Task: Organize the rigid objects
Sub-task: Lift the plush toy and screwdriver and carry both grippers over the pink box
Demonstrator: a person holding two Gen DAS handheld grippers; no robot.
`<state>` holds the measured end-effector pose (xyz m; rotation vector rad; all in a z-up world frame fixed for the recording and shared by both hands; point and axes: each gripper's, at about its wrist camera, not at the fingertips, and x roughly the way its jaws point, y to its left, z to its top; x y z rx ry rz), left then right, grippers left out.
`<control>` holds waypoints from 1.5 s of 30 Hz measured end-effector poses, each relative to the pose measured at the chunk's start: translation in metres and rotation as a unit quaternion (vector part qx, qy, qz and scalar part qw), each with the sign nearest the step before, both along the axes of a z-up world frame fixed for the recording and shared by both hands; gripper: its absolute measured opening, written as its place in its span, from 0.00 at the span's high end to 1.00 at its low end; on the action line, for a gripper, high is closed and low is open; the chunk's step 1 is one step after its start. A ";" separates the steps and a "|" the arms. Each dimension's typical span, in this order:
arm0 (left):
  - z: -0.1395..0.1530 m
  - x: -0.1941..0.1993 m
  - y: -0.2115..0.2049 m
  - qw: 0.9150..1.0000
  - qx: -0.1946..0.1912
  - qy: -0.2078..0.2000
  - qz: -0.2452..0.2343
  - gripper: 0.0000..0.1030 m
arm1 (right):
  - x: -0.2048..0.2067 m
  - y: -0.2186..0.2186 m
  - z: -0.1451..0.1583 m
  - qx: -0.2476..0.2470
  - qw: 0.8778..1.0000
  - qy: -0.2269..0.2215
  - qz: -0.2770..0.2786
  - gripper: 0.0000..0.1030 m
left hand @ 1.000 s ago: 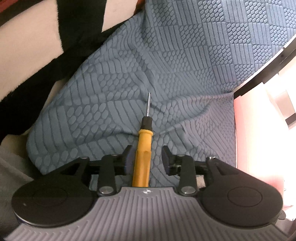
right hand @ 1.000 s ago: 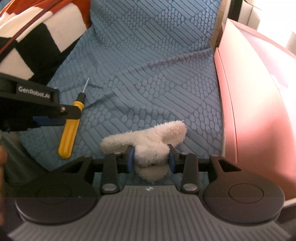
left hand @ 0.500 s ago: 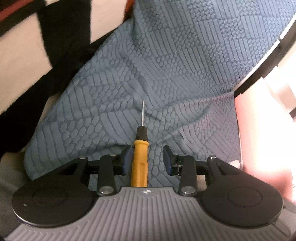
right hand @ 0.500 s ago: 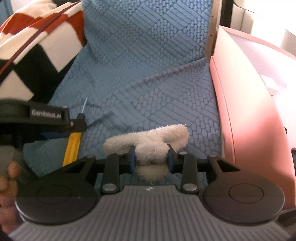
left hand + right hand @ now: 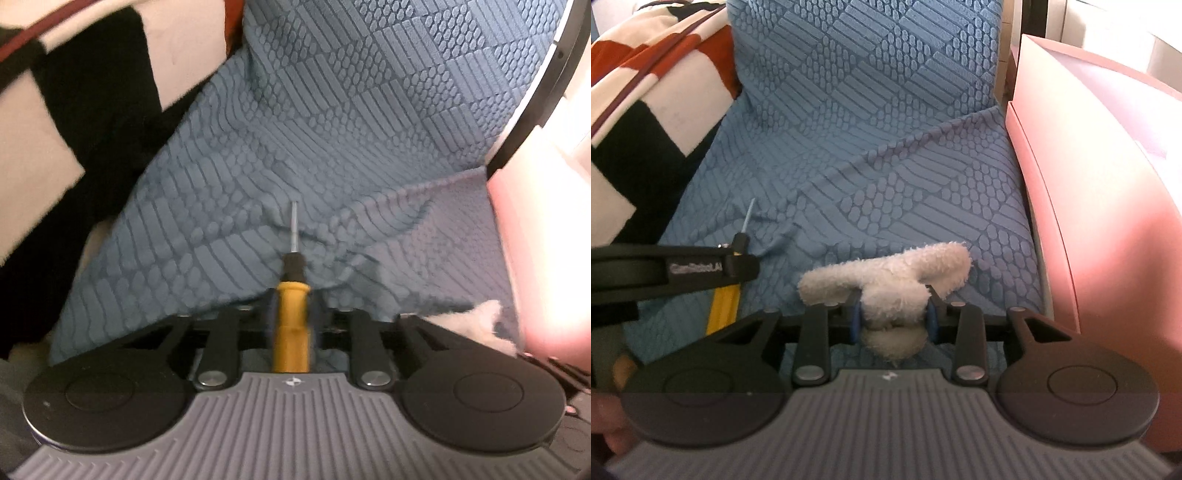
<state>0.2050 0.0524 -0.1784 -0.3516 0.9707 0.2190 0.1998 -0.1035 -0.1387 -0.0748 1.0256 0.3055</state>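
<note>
On the blue textured cover (image 5: 369,110), the left gripper (image 5: 291,306) is clamped on the yellow screwdriver (image 5: 291,317), whose long axis runs straight ahead between the fingers; rightward, the right gripper (image 5: 892,317) pinches a white plush toy (image 5: 886,280) beside the pink box (image 5: 1108,184).

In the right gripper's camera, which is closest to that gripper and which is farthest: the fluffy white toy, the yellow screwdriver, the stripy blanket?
1. Fluffy white toy: held between the jaws of the right gripper.
2. Yellow screwdriver: to the left on the blue cover, in the left gripper.
3. Stripy blanket: far up at the left.
</note>
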 end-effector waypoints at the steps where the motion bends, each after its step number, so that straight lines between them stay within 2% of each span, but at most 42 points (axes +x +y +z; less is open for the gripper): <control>1: 0.000 0.000 0.001 1.000 -0.002 -0.002 0.003 0.81 | 0.000 -0.001 0.000 0.002 1.000 0.000 -0.002 0.65; 5: 0.001 0.001 0.002 1.000 -0.007 -0.003 0.006 0.81 | -0.001 0.000 -0.001 0.000 1.000 -0.005 -0.003 0.65; 8: 0.002 -0.002 0.007 0.999 -0.034 -0.001 0.012 0.81 | -0.001 0.000 0.000 0.002 1.000 -0.002 -0.009 0.65; 10: 0.006 -0.006 0.010 0.998 -0.053 -0.007 0.018 0.81 | -0.001 -0.003 0.003 0.025 1.000 0.005 -0.016 0.65; 13: 0.016 -0.011 0.009 0.998 -0.050 -0.025 0.016 0.81 | 0.000 -0.010 0.010 0.064 0.998 0.006 -0.028 0.66; 16: 0.024 -0.016 0.010 0.997 -0.063 -0.039 0.016 0.81 | -0.004 -0.009 0.019 0.062 0.998 -0.016 -0.029 0.66; 22: 0.039 -0.031 0.012 0.995 -0.077 -0.059 0.013 0.81 | -0.014 -0.012 0.036 0.061 0.997 -0.029 -0.024 0.66; 27: 0.046 -0.045 0.013 0.995 -0.074 -0.073 0.003 0.81 | -0.021 -0.014 0.056 0.049 0.997 -0.051 -0.018 0.66; 34: 0.071 -0.063 0.010 0.992 -0.074 -0.102 -0.016 0.81 | -0.040 -0.028 0.092 0.054 0.996 -0.075 -0.018 0.66; 36: 0.078 -0.064 0.007 0.992 -0.076 -0.099 -0.015 0.81 | -0.047 -0.031 0.104 0.049 0.995 -0.083 -0.017 0.66; 38: 0.089 -0.065 0.003 0.991 -0.089 -0.103 -0.015 0.81 | -0.053 -0.036 0.116 0.050 0.995 -0.085 -0.019 0.66; 45: 0.134 -0.082 -0.020 0.988 -0.089 -0.117 -0.046 0.81 | -0.072 -0.066 0.162 0.041 0.993 -0.106 -0.040 0.66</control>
